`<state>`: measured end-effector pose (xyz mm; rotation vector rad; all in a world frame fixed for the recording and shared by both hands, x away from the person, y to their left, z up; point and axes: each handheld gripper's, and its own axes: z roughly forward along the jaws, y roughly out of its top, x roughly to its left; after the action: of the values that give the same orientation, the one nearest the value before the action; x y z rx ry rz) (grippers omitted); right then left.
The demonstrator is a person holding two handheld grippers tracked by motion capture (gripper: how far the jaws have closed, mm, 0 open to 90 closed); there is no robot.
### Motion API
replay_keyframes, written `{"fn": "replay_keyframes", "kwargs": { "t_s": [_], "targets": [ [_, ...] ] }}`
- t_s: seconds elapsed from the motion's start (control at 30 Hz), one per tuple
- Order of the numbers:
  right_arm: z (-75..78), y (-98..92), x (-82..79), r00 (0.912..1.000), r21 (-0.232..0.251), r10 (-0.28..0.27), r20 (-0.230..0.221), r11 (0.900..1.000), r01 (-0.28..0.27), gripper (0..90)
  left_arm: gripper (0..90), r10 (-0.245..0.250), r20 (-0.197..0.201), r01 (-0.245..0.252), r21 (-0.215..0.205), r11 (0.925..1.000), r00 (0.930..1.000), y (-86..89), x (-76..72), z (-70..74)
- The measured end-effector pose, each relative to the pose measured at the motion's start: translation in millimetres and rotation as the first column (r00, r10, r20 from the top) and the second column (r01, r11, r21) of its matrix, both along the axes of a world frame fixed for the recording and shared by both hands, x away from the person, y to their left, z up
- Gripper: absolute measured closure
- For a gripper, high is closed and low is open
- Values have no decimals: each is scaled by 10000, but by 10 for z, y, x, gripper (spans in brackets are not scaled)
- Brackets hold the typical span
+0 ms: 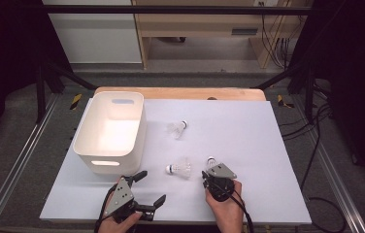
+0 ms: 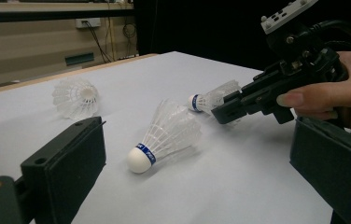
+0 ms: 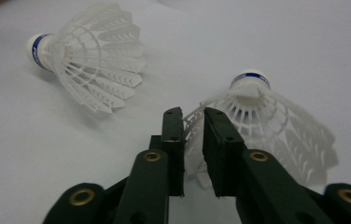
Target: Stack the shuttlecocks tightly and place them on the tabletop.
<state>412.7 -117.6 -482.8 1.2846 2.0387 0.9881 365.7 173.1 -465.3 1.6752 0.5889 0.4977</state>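
The right gripper (image 3: 193, 116) pinches a shuttlecock (image 3: 262, 121) skirt at frame centre, cork pointing away. The left gripper (image 1: 146, 187) gapes empty, lower left.

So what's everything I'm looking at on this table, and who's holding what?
Shuttlecocks: three, white with blue-banded corks. One lies mid-table, one lies near the front, one has its skirt edge pinched by the right gripper.
Bin: one, white, with handle slots, on the table's left side.
Table cover: one, white sheet over a wooden top.
Left gripper: one, black, jaws open, resting at the front left.
Right gripper: one, black, jaws closed on that shuttlecock's skirt.
Hands: two, one behind each gripper, at the front edge.
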Motion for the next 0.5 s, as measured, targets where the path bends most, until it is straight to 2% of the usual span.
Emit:
{"fn": "replay_keyframes", "kwargs": {
  "t_s": [0.17, 0.3, 0.47, 0.5],
  "targets": [
    [2, -113, -19, 9999, 83, 94, -40, 9999, -93, 890, 31, 4, -21, -4, 9, 10000, 10000, 0, 2, -2],
    [19, -240, -12, 9997, 263, 217, -95, 9994, -215, 900, 31, 6, -27, -6, 26, 10000, 10000, -2, 3, -4],
    [100, -422, 12, 9965, 734, 835, -21, 9938, -831, 900, 31, 45, -47, -45, 60, 10000, 10000, 5, 9, -8],
    [109, -444, 19, 9958, 680, 918, 1, 9935, -916, 900, 32, 61, -62, -61, 40, 10000, 10000, 4, 9, -9]
  ]
}}
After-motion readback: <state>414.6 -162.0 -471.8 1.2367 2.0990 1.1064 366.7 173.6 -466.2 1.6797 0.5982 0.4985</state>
